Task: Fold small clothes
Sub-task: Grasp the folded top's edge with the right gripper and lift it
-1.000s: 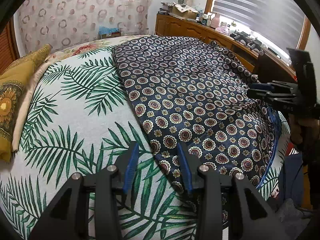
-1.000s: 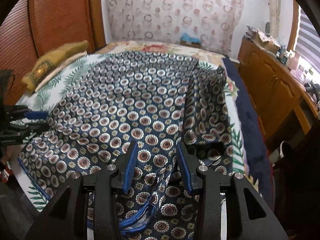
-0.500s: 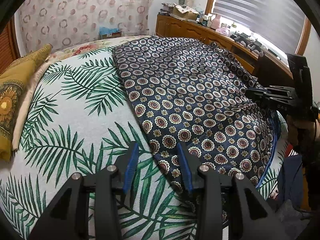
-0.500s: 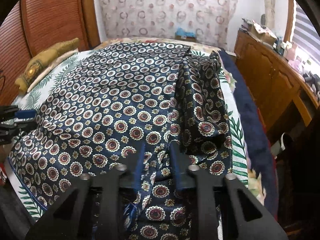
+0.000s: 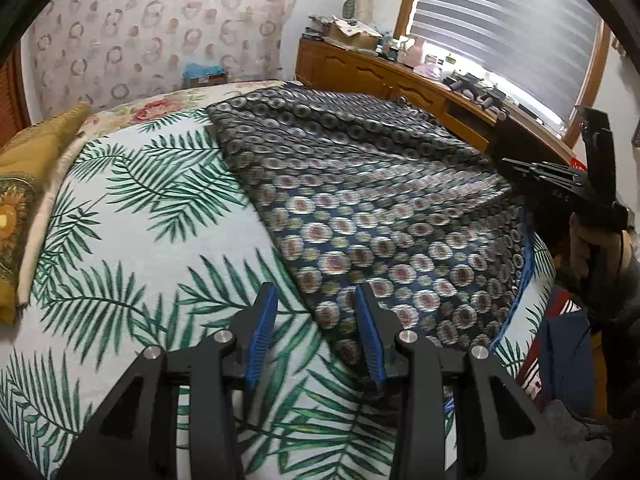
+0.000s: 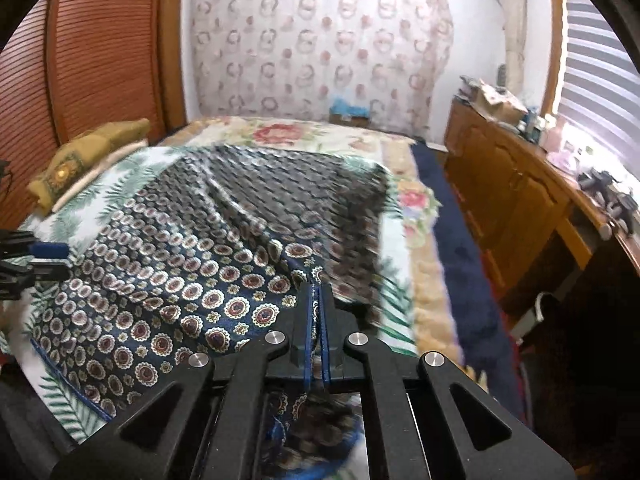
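The garment [image 6: 208, 264] lay spread across the bed [image 5: 120, 240]. The right gripper [image 6: 316, 292] was clamped on a pinch of its near edge, tenting the cloth, likely to carry it over for a fold. The left gripper [image 5: 316, 316] hung parted, grasping nothing, astride the opposite edge, seemingly ready to pinch there.

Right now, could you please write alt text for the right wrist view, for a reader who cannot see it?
The right tool is shut on a fold of a navy medallion-print garment, pulling it up off a palm-leaf bedspread. The left tool pokes in at the left edge. A yellow pillow lies behind, a wooden dresser stands to the right.
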`<state>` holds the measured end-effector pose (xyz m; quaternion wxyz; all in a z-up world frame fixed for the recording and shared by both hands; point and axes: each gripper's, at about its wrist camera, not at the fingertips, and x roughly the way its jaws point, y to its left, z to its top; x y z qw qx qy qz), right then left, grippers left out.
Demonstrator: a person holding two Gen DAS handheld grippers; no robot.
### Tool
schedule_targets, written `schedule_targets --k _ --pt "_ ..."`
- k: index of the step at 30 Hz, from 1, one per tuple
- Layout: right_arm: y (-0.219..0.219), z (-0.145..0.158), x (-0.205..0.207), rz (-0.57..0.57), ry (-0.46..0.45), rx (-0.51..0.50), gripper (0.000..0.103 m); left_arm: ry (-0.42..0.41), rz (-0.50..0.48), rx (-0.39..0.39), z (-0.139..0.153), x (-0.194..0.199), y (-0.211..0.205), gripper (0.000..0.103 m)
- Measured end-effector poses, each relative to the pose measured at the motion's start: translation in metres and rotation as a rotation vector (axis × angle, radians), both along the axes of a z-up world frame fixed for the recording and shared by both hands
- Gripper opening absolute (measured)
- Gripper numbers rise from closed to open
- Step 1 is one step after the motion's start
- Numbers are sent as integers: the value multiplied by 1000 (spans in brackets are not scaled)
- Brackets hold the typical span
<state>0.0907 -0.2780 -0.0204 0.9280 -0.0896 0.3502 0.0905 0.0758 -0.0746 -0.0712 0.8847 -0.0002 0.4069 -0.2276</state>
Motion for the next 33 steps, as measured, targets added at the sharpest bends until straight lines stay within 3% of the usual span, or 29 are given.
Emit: schedule_targets --k 6,11,12,14,15,16,19,28,33 --pt "-23 -12 -9 -43 55 6 0 13 -35 17 -4 -1 -14 38" --pt "-25 -6 -7 -29 35 33 1 29 -30 27 -8 1 -16 38" --pt "-24 -3 -5 -30 29 38 4 36 -29 28 -9 1 -17 38" --pt "-20 0 -2 -39 25 33 23 39 -32 30 -11 -1 -17 38" --pt "-19 0 0 -37 24 36 38 37 -34 30 -12 -2 -17 38" --pt "-17 0 0 -33 25 45 44 36 -35 29 -12 -3 -17 38" --pt "-13 -7 -3 -30 52 46 53 38 -37 22 -12 -5 -16 38" --pt "-23 -36 -20 -80 147 87 56 40 -60 3 -11 -19 -11 38" --pt "-26 -39 -32 -91 144 131 57 53 -71 -7 -11 -28 -10 38"
